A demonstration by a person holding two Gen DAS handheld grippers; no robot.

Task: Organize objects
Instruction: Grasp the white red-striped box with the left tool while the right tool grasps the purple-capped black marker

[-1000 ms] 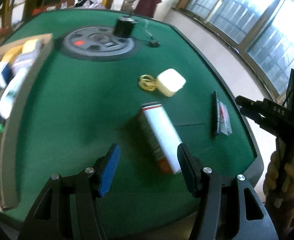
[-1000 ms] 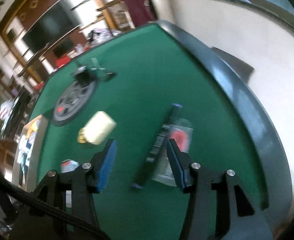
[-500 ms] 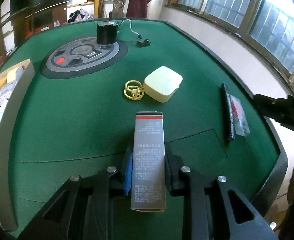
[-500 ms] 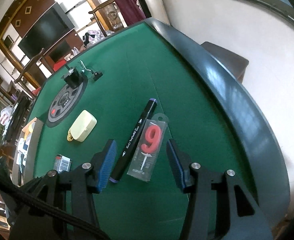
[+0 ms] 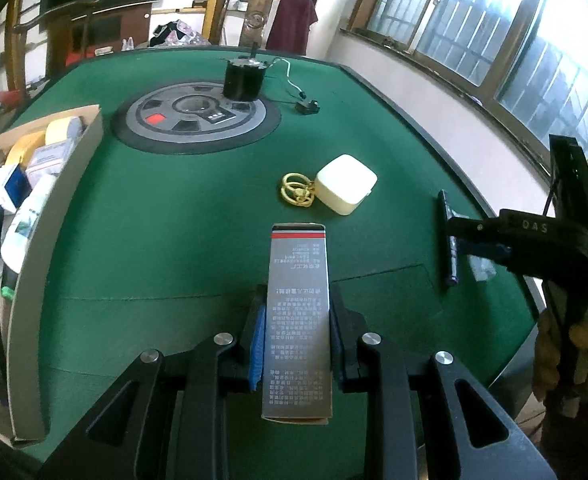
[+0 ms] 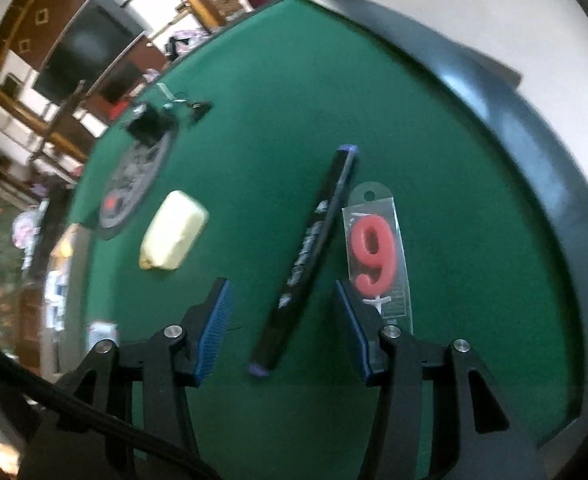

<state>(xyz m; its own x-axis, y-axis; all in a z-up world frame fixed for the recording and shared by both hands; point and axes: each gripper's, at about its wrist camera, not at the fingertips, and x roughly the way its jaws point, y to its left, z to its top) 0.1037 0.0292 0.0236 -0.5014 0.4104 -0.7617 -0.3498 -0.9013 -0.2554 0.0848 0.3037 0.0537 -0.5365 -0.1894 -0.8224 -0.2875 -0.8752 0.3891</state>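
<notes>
My left gripper (image 5: 296, 336) is shut on a long grey carton with a red stripe (image 5: 298, 300) and holds it above the green table. My right gripper (image 6: 281, 312) is open, low over a black marker (image 6: 310, 256) that lies between its fingers. A packaged red number 9 candle (image 6: 374, 256) lies just right of the marker, by the right finger. A cream case (image 5: 346, 184) with gold rings (image 5: 296, 194) lies mid-table; the case also shows in the right wrist view (image 6: 173, 232). The right gripper shows in the left wrist view (image 5: 534, 240) at the right, over the marker (image 5: 448, 240).
A cardboard box (image 5: 53, 200) with several packages stands at the table's left edge. A round grey console (image 5: 197, 116) with a black motor (image 5: 241, 78) and a wired plug (image 5: 308, 106) sits at the back. The table's raised dark rim (image 6: 534, 140) runs along the right.
My left gripper closed on the carton and lifted it lengthwise between the fingers. My right gripper came down closer over the marker and the candle pack.
</notes>
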